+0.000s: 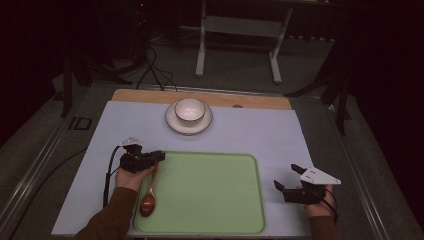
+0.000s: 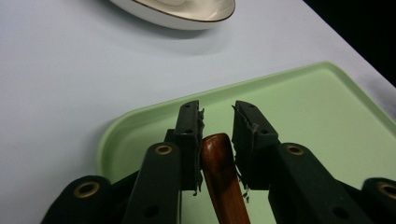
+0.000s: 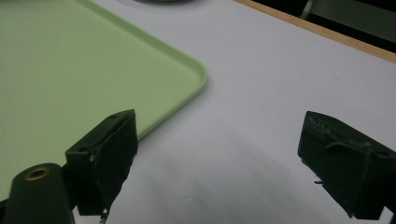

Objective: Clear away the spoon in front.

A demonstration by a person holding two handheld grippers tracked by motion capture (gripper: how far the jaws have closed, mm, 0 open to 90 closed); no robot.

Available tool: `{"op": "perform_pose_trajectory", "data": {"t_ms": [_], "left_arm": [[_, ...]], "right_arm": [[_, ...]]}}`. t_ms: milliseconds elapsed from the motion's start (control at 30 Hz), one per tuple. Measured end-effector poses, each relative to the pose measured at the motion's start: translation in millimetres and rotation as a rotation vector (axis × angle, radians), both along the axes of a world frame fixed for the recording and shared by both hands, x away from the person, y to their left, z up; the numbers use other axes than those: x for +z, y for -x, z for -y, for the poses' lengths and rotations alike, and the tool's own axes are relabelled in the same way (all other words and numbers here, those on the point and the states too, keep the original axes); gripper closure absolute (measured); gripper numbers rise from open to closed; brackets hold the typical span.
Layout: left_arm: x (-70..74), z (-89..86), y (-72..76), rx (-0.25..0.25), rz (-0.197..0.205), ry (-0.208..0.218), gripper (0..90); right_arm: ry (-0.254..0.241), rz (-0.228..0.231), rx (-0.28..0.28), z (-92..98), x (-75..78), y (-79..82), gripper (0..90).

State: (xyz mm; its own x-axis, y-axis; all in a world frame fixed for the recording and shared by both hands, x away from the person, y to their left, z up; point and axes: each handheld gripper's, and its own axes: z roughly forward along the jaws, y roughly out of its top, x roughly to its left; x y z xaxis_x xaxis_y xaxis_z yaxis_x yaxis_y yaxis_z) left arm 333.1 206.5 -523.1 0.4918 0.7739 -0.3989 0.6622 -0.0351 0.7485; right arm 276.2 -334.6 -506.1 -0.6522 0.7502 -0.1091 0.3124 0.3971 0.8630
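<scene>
A wooden spoon [image 1: 148,196] lies slanted at the left edge of the green tray [image 1: 210,192], bowl end toward the person. My left gripper [image 1: 160,156] is shut on the upper end of the spoon's handle [image 2: 219,168], which sits between the jaws above the tray's near corner [image 2: 303,107]. To the right of the tray [image 3: 70,70], my right gripper [image 1: 286,176] hangs over the pale table cover, wide open with nothing between its fingers [image 3: 112,149].
A white bowl [image 1: 189,109] stands on a saucer [image 1: 172,122] at the table's far middle; the saucer's rim [image 2: 187,14] shows beyond the left gripper. A wooden strip [image 1: 260,101] runs along the far table edge. Cables and a metal stand are on the floor behind.
</scene>
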Motion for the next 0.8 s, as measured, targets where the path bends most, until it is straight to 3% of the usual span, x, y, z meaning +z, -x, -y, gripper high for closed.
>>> {"op": "perform_pose_trajectory", "data": {"t_ms": [400, 800], "left_arm": [[-7.1, 1.5, -3.0, -0.002, -0.025, -0.036, 66.1], [-11.9, 5.9, -5.7, 0.010, -0.054, -0.094, 53.7]], "right_arm": [[0.003, 0.000, 0.000, -0.2, 0.1, 0.3, 11.8], [0.005, 0.000, -0.001, -0.4, 0.0, 0.1, 11.8]]}}
